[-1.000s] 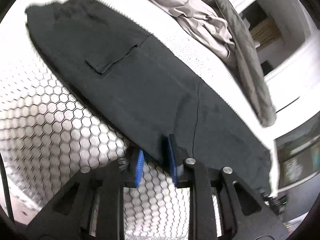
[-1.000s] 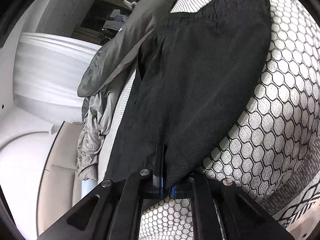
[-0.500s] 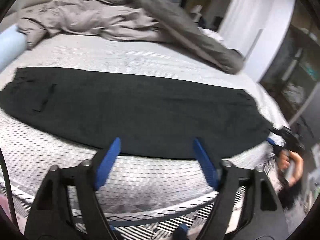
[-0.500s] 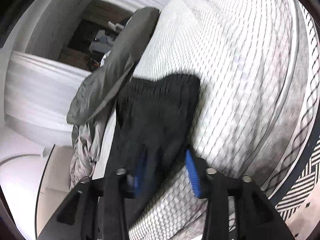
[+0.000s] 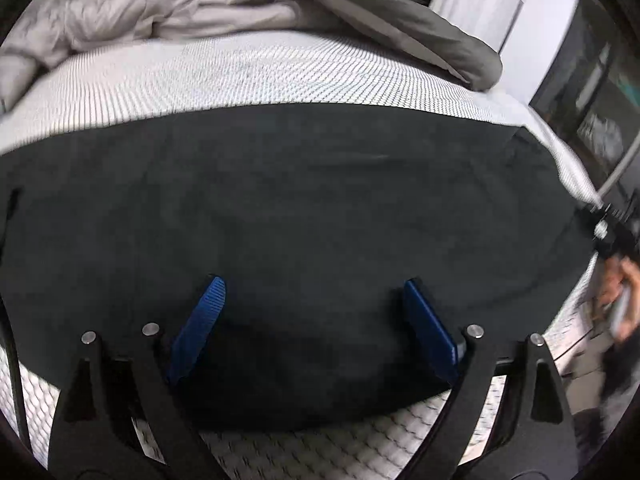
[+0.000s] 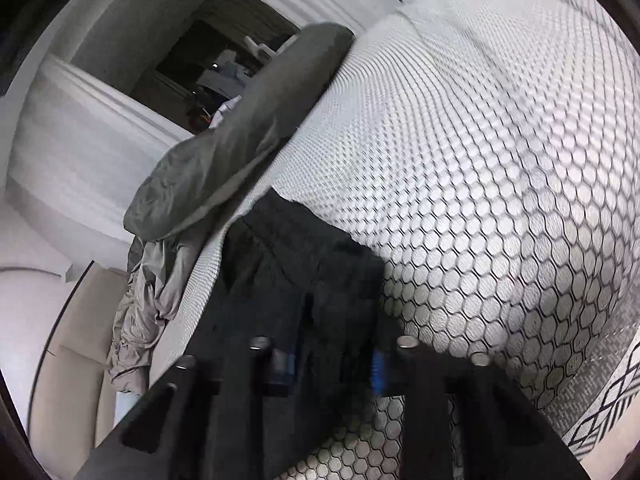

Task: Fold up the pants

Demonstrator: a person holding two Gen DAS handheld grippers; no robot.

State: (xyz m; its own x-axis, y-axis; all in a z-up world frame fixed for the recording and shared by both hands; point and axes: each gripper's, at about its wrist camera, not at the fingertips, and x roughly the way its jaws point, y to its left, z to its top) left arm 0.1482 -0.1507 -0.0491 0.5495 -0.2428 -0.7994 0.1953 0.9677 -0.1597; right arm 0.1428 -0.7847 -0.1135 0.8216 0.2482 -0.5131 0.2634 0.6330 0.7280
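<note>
The pants [image 5: 312,208] lie flat on the bed [image 5: 248,76], spread lengthwise in one long dark band with the legs apparently stacked one on the other. That layout suits a fold: smooth cloth, straight edges, and the near long edge close to the bed's front side where both tools can reach it. The grey duvet [image 5: 248,4] is bunched up at the far side, well apart from the pants, which leaves bare mattress around them.

The left gripper [image 5: 314,312] hovers low over the middle stretch of the pants with its jaws spread wide and nothing between them. Both blue pads sit above dark cloth, and the near edge of the pants runs just under the tool's body. From here it looks placed to come down on the cloth or its near edge, probably around the point where the fold line would fall.

The right gripper [image 6: 334,364] sits at one end of the pants [image 6: 304,280], where the cloth ends squarely on the mattress [image 6: 500,160]. Its jaws stand apart, with dark fabric lying between and beneath them, but the view is blurred and I cannot tell whether the pads touch the cloth. Judging by the gap, it grips nothing yet. That end seems the natural one to lift and carry over toward the other.
</note>
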